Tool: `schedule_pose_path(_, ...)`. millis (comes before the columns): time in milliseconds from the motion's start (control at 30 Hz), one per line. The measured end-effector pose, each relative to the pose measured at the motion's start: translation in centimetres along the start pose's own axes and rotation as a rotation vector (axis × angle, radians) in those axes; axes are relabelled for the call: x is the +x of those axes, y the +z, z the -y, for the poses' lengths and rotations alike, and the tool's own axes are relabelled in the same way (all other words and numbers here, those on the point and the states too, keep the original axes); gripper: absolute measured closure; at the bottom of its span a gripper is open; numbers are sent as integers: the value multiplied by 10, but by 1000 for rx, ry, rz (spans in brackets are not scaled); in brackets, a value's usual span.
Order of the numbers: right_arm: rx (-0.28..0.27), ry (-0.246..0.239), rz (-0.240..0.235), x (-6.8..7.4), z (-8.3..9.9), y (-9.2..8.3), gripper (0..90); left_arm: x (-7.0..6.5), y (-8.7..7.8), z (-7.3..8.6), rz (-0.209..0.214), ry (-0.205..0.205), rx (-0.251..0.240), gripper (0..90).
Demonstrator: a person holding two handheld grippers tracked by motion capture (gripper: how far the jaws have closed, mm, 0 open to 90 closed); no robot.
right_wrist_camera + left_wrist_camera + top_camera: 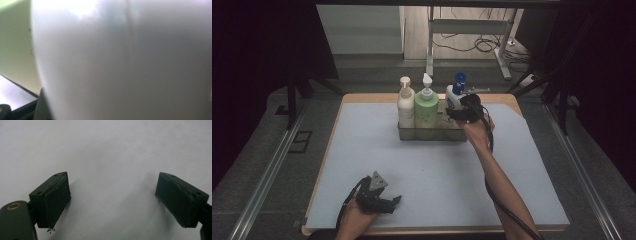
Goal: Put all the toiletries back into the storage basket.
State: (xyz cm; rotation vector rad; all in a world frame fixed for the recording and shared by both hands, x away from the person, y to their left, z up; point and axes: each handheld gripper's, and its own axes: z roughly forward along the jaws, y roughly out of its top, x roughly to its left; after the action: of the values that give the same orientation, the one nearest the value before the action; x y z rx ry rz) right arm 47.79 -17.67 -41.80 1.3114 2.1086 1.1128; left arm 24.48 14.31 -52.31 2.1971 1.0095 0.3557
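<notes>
Three bottles stand in a tray point(432, 134); right hand-held gripper point(455, 111) at the blue-capped bottle point(454, 93), grip unclear; left hand-held gripper point(112, 200) spread.

We see a worktop point(362, 98) of pale wood under a light blue mat point(432, 175), standing on grey floor point(272, 165). Metal rails point(267, 180) run along left and right. Black curtains point(257, 45) hang at both sides. At the far end a white desk frame point(472, 30) stands on wooden flooring among loose cables point(484, 45). Light is dim.
</notes>
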Motion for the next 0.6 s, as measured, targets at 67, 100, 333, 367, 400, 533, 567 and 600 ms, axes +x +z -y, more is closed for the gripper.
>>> schedule_pose_path(67,-4,-1,-6,0,0,-3,346,0,0,0,0,0,0,122)
schedule_pose_path(100,-6,0,-8,0,0,-5,346,0,0,0,0,0,0,123)
schedule_pose_path(333,-5,-32,-15,-1,6,-16,359,0,0,0,0,0,0,122)
schedule_pose_path(367,-3,-33,-19,-2,8,-18,380,0,0,0,0,0,0,123)
schedule_pose_path(400,2,-29,-25,-2,9,-19,395,0,0,0,0,0,0,123)
schedule_pose_path(533,10,-26,-42,-4,18,-23,422,0,0,0,0,0,1,122)
schedule_pose_path(567,14,-23,-44,-5,20,-24,430,0,0,0,0,0,1,122)
schedule_pose_path(600,16,-26,-45,-5,22,-25,440,0,0,0,0,1,1,122)
